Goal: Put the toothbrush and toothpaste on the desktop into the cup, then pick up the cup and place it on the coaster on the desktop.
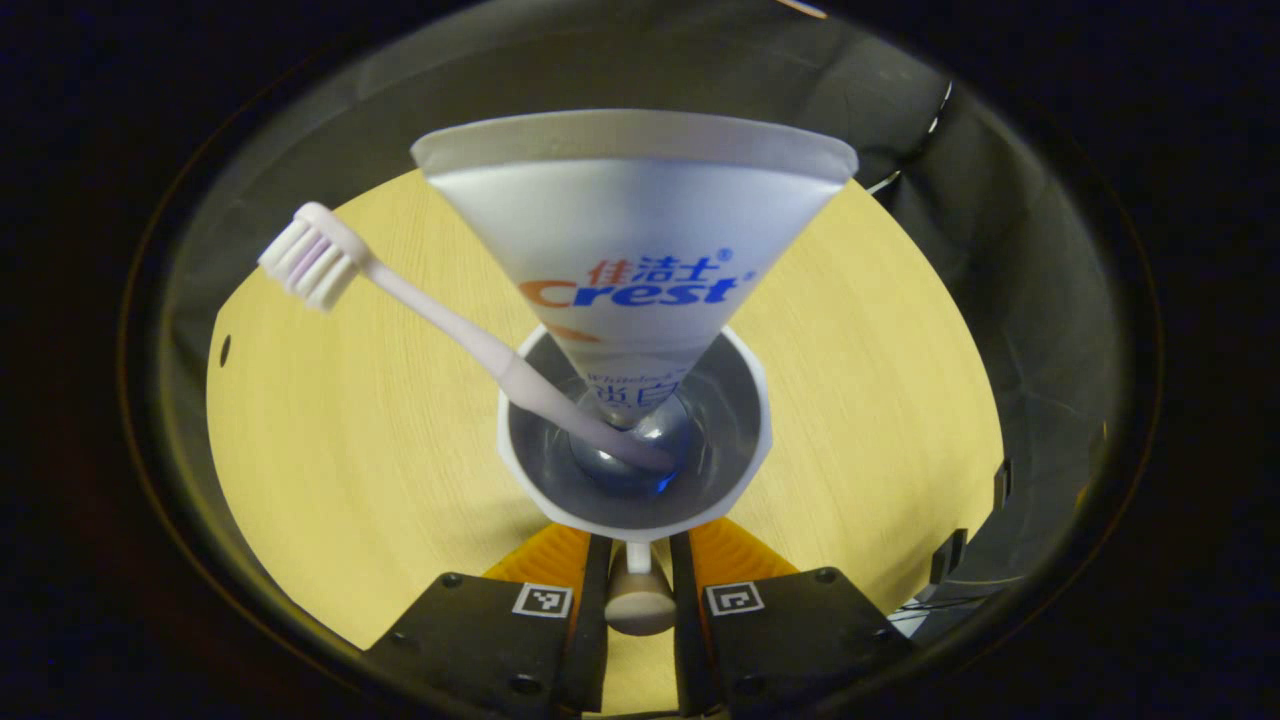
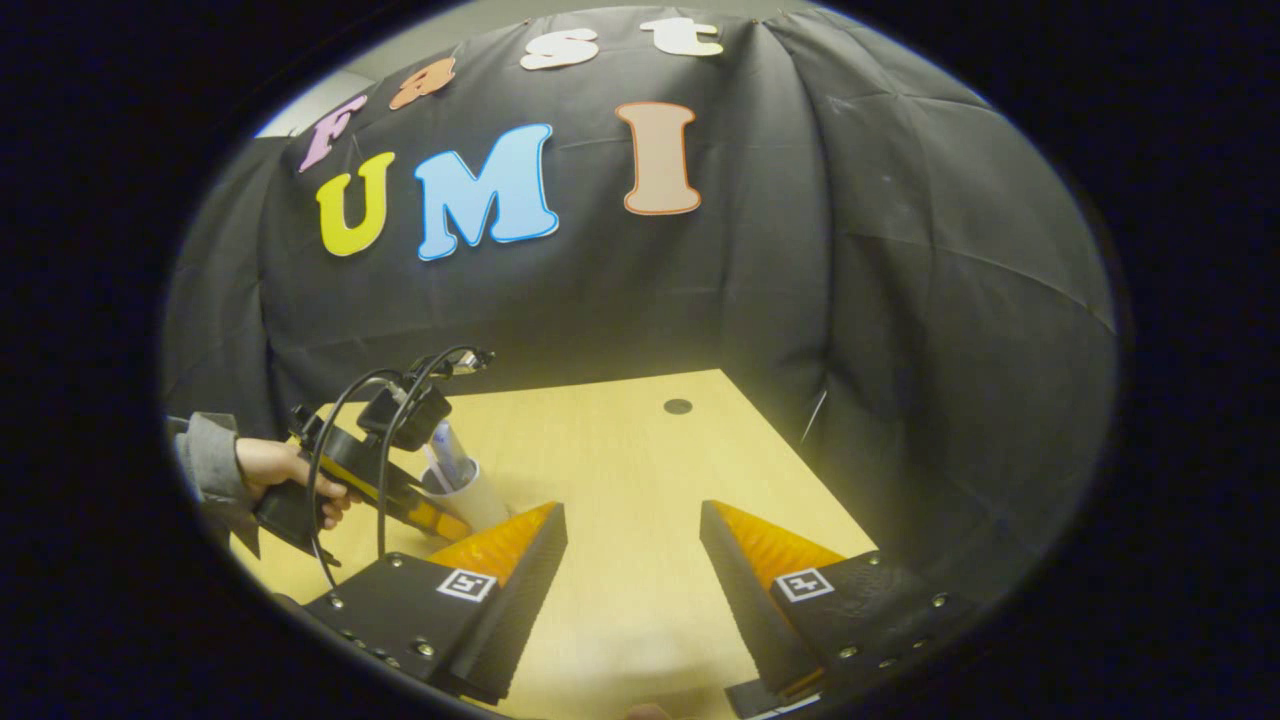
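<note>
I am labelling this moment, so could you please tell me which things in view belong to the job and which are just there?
Job:
cup, held at its handle by the left gripper
toothbrush, in the cup
toothpaste, in the cup

Just there:
desk
right gripper, open over the desk
black cloth wall

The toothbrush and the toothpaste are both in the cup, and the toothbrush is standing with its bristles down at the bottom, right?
Not quite. Both are in the cup, but the left gripper view shows the toothbrush leaning with its bristles up, above the rim, beside the toothpaste.
</note>
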Available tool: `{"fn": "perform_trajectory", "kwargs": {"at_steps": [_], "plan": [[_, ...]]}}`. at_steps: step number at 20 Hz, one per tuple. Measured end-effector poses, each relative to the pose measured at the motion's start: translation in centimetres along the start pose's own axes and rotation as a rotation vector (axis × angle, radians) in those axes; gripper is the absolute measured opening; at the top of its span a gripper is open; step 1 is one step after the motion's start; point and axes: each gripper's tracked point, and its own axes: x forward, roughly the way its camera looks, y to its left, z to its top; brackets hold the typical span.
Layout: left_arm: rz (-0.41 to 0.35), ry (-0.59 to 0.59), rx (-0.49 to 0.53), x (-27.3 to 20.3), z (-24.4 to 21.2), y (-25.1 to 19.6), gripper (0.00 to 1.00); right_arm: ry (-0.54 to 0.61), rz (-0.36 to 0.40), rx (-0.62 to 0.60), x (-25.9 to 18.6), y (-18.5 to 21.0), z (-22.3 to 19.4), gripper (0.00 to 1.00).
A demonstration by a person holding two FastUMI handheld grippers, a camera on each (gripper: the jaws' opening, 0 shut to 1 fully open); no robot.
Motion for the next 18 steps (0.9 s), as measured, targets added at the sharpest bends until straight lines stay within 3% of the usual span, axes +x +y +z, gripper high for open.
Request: {"fn": "perform_trajectory", "kwargs": {"at_steps": [5, 12, 14, 18], "plan": [[0.038, 0.007, 0.002, 0.2, -0.2, 0.0, 0.34, -0.009, 0.018, -0.021, -0.4, -0.1, 0.2, 0.86], [0.034, -0.053, -0.056, -1.1, -0.6, -0.2, 0.38, -0.025, 0.069, -0.034, 0.0, 0.4, 1.3, 0.86], [0.019, -0.085, -0.088, -2.2, -1.3, -0.3, 0.46, -0.035, 0.093, -0.048, 0.2, 0.9, 2.0, 0.86], [0.004, -0.185, -0.15, -5.9, -2.9, 0.6, 0.53, -0.044, 0.148, -0.064, 0.5, 2.6, 2.9, 0.86]]}}
